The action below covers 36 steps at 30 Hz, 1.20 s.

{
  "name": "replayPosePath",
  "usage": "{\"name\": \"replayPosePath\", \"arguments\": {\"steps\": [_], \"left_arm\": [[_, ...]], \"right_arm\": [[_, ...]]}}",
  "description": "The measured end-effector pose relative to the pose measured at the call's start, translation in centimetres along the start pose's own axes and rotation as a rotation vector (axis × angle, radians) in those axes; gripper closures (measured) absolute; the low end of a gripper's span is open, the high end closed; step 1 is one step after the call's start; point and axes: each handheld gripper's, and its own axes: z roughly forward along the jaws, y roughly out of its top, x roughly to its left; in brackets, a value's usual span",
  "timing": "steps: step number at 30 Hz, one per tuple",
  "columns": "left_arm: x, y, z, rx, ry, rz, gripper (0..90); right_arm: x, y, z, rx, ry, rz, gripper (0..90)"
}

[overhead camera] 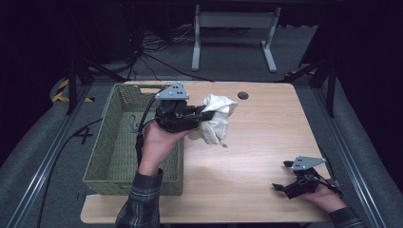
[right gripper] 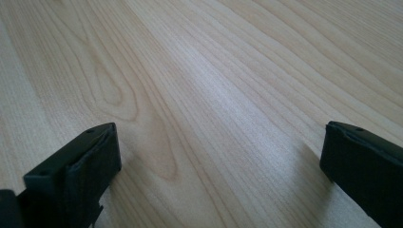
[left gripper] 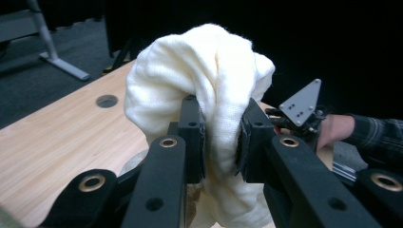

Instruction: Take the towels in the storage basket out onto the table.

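A cream-white cloth (overhead camera: 216,118) hangs bunched above the wooden table (overhead camera: 256,142), just right of the basket. My left gripper (overhead camera: 206,115) is shut on the cloth, and in the left gripper view the cloth (left gripper: 199,80) bulges over the two black pads (left gripper: 192,137) that pinch it. My right gripper (overhead camera: 281,176) rests low at the table's front right corner, held by a hand. In the right gripper view my right gripper (right gripper: 221,156) stands open, its jaws wide apart over bare wood with nothing between them.
A green woven basket (overhead camera: 119,142) stands on the left side of the table, open side up. A dark round cable hole (overhead camera: 243,95) sits near the table's far edge. Beyond the table are a grey desk frame (overhead camera: 233,28) and floor cables.
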Motion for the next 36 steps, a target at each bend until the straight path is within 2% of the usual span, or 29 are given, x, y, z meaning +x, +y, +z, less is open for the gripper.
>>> {"name": "replayPosePath", "arguments": {"steps": [3, 6, 7, 8, 14, 18, 19, 26, 29, 36], "left_arm": [[-0.4, -0.2, 0.8, 0.003, -0.013, 0.006, 75.5], [-0.9, -0.4, 2.0, 0.015, -0.044, 0.008, 75.4], [-1.2, -0.5, 2.8, 0.029, -0.058, 0.012, 75.4], [-1.2, -0.5, 2.8, 0.029, -0.058, 0.012, 75.4], [-1.8, -1.2, 5.6, 0.066, -0.095, 0.013, 75.4], [-2.1, -1.5, 6.6, 0.070, -0.109, 0.012, 75.4], [-2.2, -1.6, 7.4, 0.084, -0.119, 0.012, 75.4], [-2.9, -2.1, 9.4, 0.099, -0.124, 0.028, 75.5], [-3.2, -2.3, 10.1, 0.109, -0.145, 0.020, 75.5], [-3.8, -3.2, 12.0, 0.136, -0.163, 0.017, 75.5]], "right_arm": [[0.0, 0.0, 0.0, 0.000, 0.000, 0.000, 0.0], [0.0, 0.0, 0.0, 0.000, 0.000, 0.000, 0.0], [0.0, 0.0, 0.0, 0.000, 0.000, -0.001, 0.0], [0.0, 0.0, 0.0, 0.000, 0.000, -0.001, 0.0], [0.0, 0.0, 0.0, 0.000, 0.000, -0.001, 0.0], [0.0, 0.0, 0.0, 0.000, 0.000, 0.000, 0.0], [0.0, 0.0, 0.0, 0.000, 0.000, -0.001, 0.0], [0.0, 0.0, 0.0, 0.000, 0.000, -0.001, 0.0], [0.0, 0.0, 0.0, 0.000, 0.000, -0.001, 0.0], [0.0, 0.0, 0.0, 0.000, 0.000, -0.001, 0.0]]}}
